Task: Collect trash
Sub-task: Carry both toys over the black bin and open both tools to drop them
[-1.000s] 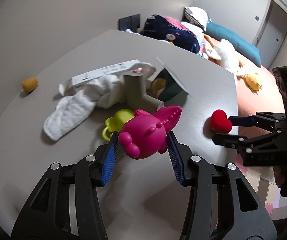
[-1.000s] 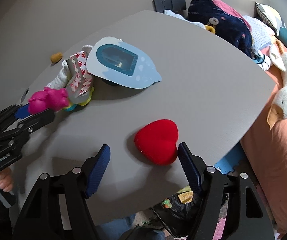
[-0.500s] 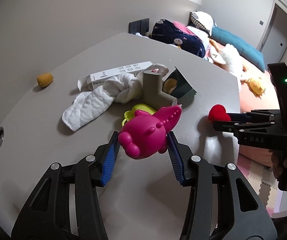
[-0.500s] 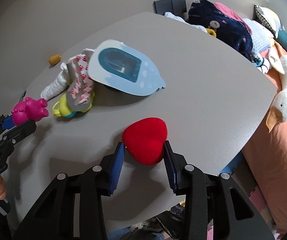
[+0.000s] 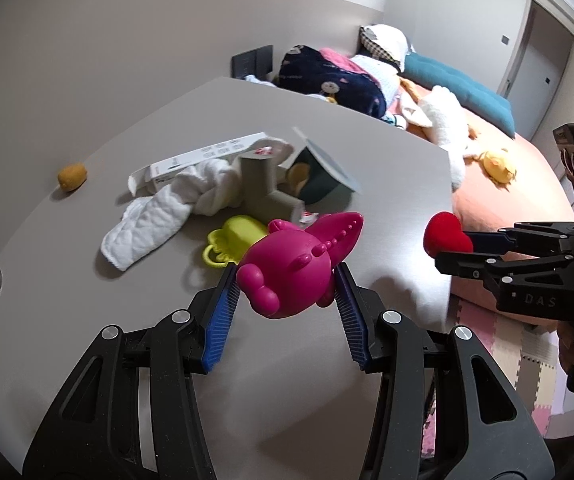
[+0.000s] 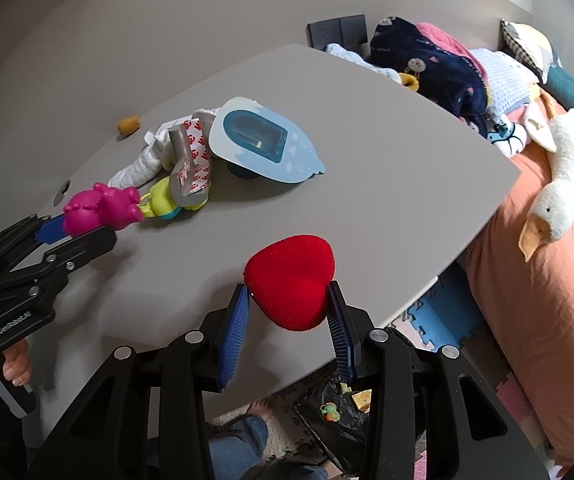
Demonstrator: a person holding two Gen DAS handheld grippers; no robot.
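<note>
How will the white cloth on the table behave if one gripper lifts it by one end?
The white cloth lies rumpled and twisted, so it is probably floppy and would hang down. It looks thin and light. It touches the grey piece, which may shift.

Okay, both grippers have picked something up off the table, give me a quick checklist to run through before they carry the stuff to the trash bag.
1. left gripper grip on the pink toy: ok, both blue pads press its sides and it hangs off the table.
2. right gripper grip on the red heart: ok, clamped between the pads, lifted.
3. Nothing dragged along: ok, the yellow toy and white cloth lie apart on the table.
4. Grippers clear of each other: ok, a gap shows between them.
5. black bag reachable: ok, visible on the floor below the table edge.
6. Bag mouth open wide enough: cannot tell.
</note>
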